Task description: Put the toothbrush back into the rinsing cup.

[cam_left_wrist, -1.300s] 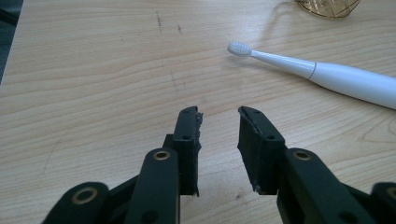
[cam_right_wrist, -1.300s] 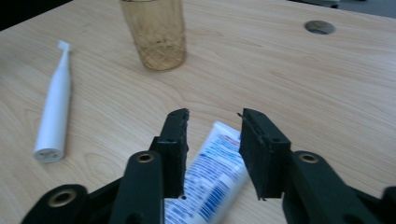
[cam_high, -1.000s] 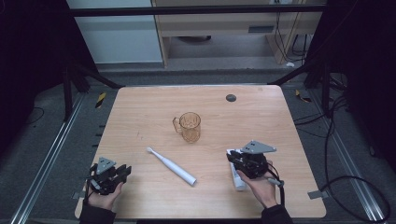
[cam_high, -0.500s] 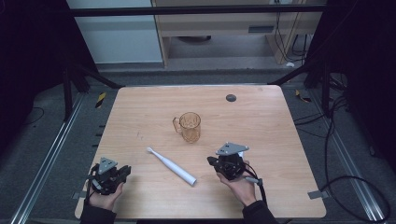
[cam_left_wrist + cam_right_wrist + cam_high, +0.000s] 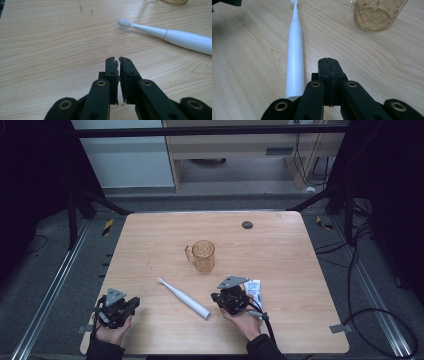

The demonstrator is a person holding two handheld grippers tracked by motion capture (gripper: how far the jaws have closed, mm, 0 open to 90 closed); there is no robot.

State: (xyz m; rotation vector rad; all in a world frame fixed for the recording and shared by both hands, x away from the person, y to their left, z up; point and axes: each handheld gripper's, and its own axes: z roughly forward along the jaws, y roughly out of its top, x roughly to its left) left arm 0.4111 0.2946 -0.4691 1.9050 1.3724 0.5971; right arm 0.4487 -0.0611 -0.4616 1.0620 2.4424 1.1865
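Now both of my grippers sit low on the table with nothing held.

Left gripper (image 5: 131,304) rests near the front left corner, jaws together and empty. Right gripper (image 5: 218,299), jaws pressed together, sits just beside the handle end of the white toothbrush (image 5: 183,297), which lies flat between my two hands. An amber mug (image 5: 203,256) stands upright behind it.
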